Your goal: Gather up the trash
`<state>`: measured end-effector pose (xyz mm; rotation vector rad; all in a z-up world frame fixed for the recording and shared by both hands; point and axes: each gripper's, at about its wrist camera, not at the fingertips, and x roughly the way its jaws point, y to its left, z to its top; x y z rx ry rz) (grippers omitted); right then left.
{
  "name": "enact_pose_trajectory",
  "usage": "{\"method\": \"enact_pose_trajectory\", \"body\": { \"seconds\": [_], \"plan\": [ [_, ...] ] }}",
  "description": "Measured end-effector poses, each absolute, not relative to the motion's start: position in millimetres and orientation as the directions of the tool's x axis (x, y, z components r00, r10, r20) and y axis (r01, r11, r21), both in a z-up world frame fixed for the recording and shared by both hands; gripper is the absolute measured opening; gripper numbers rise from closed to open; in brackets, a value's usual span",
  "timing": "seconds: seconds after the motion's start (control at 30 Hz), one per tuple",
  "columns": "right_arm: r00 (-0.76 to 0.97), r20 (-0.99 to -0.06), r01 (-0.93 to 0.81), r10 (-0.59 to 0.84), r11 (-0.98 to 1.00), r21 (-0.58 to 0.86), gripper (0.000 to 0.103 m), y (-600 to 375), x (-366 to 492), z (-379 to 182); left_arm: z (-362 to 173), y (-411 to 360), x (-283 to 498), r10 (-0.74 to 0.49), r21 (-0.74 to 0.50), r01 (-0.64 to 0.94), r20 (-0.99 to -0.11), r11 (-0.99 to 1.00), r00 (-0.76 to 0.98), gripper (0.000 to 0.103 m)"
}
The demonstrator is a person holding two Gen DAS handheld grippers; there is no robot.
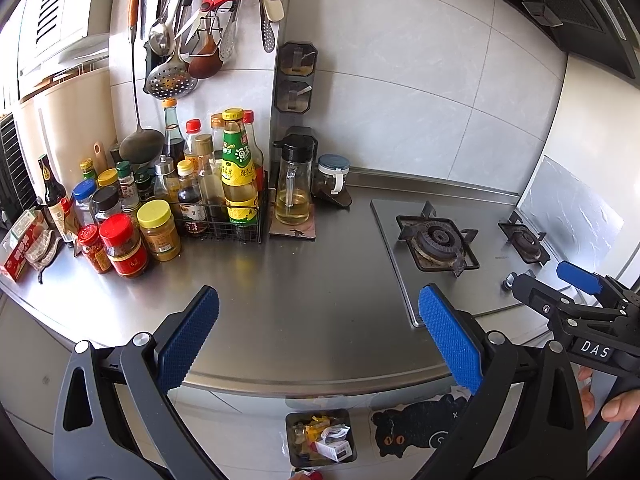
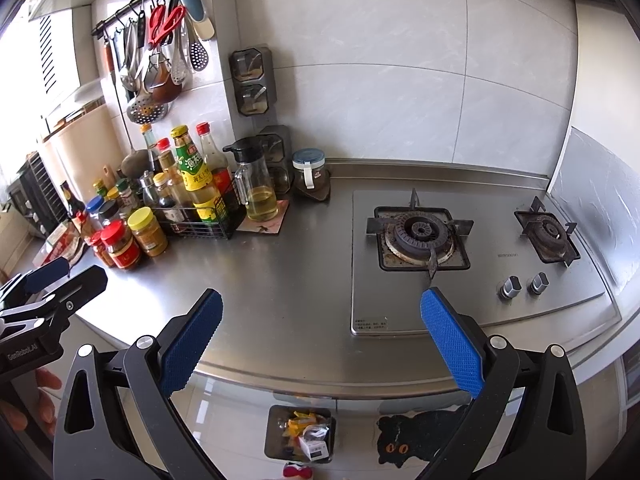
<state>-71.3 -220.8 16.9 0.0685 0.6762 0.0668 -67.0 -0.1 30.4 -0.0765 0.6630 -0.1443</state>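
Observation:
A small dark trash bin (image 1: 320,436) stands on the floor below the counter's front edge, holding yellow wrappers and a small white box; it also shows in the right wrist view (image 2: 301,434). My left gripper (image 1: 318,340) is open and empty, held above the steel countertop (image 1: 300,280) near its front edge. My right gripper (image 2: 320,340) is open and empty, level with it to the right, in front of the gas hob (image 2: 472,260). Each gripper appears at the edge of the other's view.
Many sauce bottles and jars (image 1: 160,200) crowd the counter's back left, some in a wire basket (image 1: 224,220). An oil jug (image 1: 294,184) and a small jar (image 1: 332,176) stand by the wall. Utensils hang above. A black cat mat (image 1: 416,428) lies on the floor.

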Motion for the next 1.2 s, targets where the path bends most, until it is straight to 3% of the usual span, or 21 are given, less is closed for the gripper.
{"method": "enact_pose_trajectory", "body": {
  "seconds": [1.2],
  "plan": [
    [0.767,-0.632,-0.060,0.114,0.993,0.106,0.100,-231.6,-66.4,13.6,27.7,-11.1,-61.9,-0.145,-0.100,0.106,-0.632,0.989,0.761,0.095]
  ]
}}
